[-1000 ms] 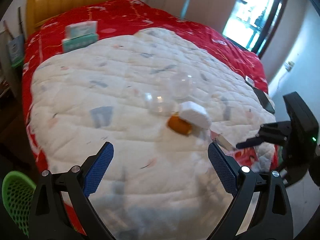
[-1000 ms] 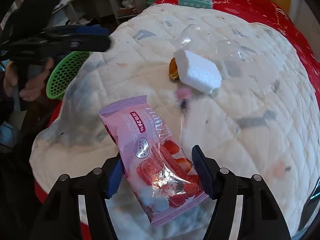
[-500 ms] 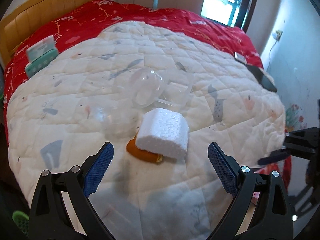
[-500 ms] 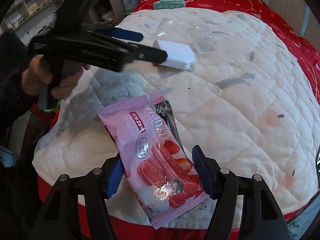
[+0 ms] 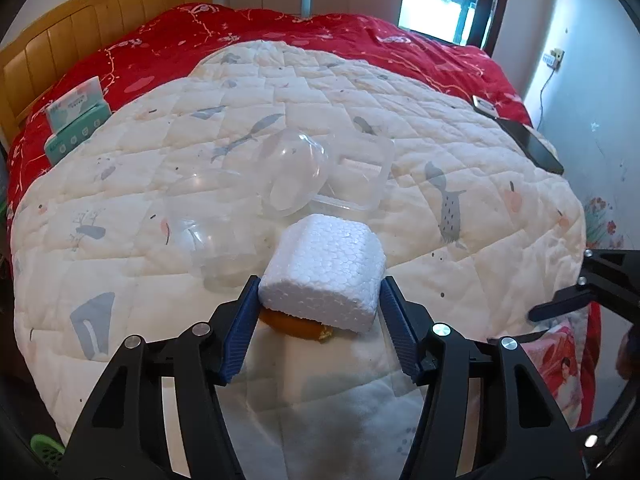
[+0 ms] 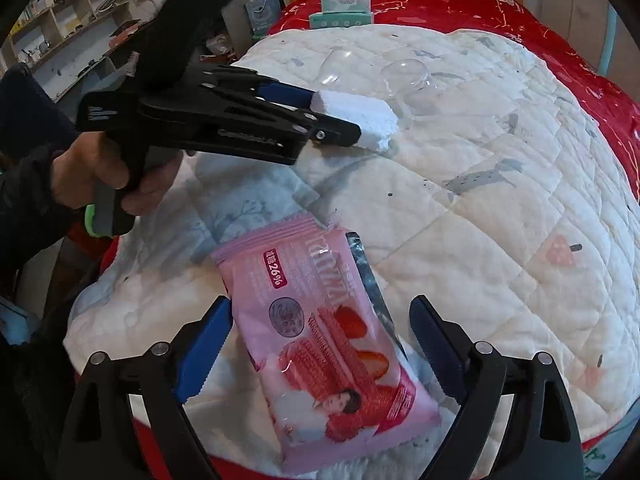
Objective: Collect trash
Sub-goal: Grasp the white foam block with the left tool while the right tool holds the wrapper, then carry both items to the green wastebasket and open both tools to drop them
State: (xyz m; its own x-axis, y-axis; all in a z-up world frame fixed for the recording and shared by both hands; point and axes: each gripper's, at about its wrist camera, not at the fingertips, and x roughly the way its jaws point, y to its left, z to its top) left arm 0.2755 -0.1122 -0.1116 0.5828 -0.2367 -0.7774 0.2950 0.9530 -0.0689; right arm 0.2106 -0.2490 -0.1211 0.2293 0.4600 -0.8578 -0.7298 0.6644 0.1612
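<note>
The white foam block is being squeezed by the left claw, w/ the blue pads closing in and touching both its sides. The block is lying on the white quilt of the bed, near the bed's near edge, on top of an orange thing. Clear plastic tubs are sitting just behind it, toward the middle of the bed.

The right claw is being opened wide. The pink snack bag is lying betw. its jaws, not being pressed by either pad, at the near edge of the bed. A dark wrapper is tucked under it.

Tissue packs are being kept at the far left, by the wood headboard. A phone is lying at the right edge. A green basket is showing below the near left corner.
</note>
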